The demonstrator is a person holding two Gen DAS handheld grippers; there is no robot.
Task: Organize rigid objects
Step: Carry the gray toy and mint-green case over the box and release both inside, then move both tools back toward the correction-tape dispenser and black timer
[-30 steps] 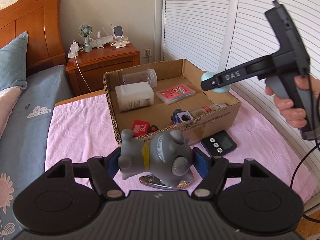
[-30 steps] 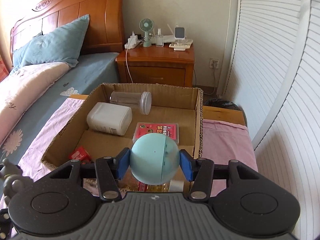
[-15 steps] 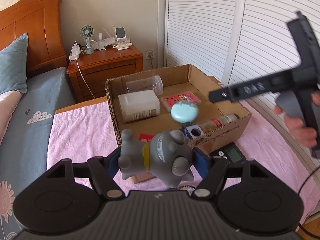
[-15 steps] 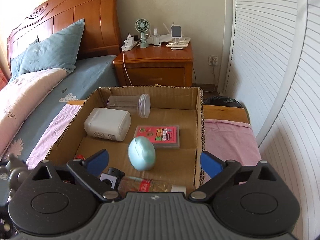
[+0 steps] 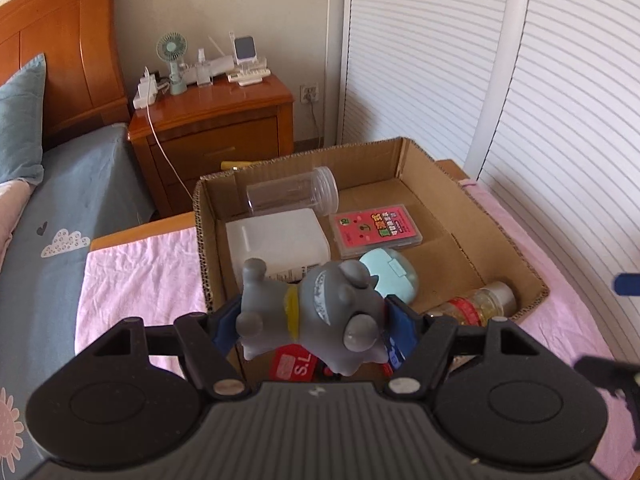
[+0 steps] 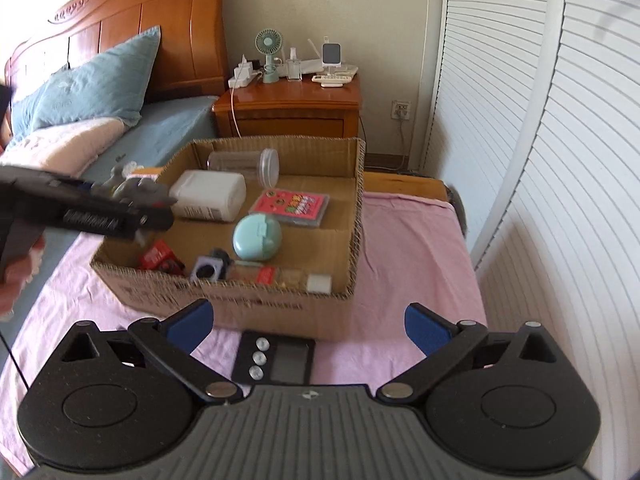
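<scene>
- Bedroom: pink cloth (image 6: 408,240) over the table, wooden nightstand (image 6: 288,108) and bed (image 6: 160,128) behind, slatted doors on the right.
- Cardboard box (image 6: 356,216) sits open on the cloth.
- Inside the box: clear jar (image 5: 292,196) lying on its side at the back, white container (image 5: 276,240) just in front of it, pink card case (image 5: 376,226) to the right, mint egg-shaped case (image 6: 256,237) near the middle, small bottle (image 5: 476,302) lying along the front wall, red packet (image 6: 158,256) in the front-left corner.
- Left gripper (image 5: 312,320): fingers closed on a grey toy dog (image 5: 312,312), held over the box's front-left part.
- Right gripper (image 6: 308,322): fingers spread wide, holding nothing, in front of the box.
- Black timer (image 6: 276,360) lies on the cloth just before the box, between the right fingers.
</scene>
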